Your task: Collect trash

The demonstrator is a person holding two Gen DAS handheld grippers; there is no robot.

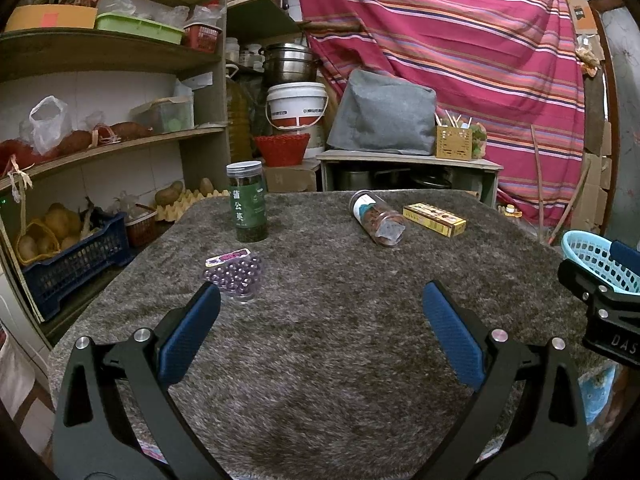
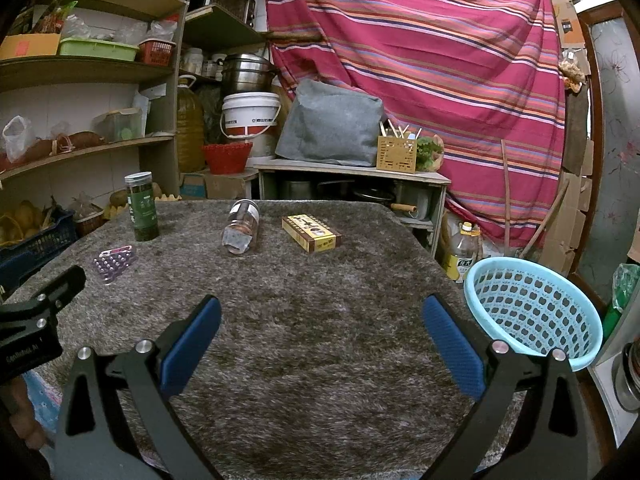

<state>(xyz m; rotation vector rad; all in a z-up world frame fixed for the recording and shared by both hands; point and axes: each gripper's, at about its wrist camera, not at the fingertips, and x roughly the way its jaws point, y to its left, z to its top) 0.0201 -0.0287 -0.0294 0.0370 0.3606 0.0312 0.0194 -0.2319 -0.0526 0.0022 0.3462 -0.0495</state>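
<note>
A: Table (image 2: 320, 340) layout?
B: Upright jar (image 2: 142, 206) near far-left corner. Bead box (image 2: 114, 262) nearer, by left edge. Toppled jar (image 2: 242, 232) mid far edge, carton (image 2: 311, 233) just right of it.
A: Basket (image 2: 534, 308)?
B: Hanging over the right edge, nothing visible in it.

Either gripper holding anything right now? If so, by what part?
Nothing held. Left gripper and right gripper both have jaws wide open over bare carpet.
</note>
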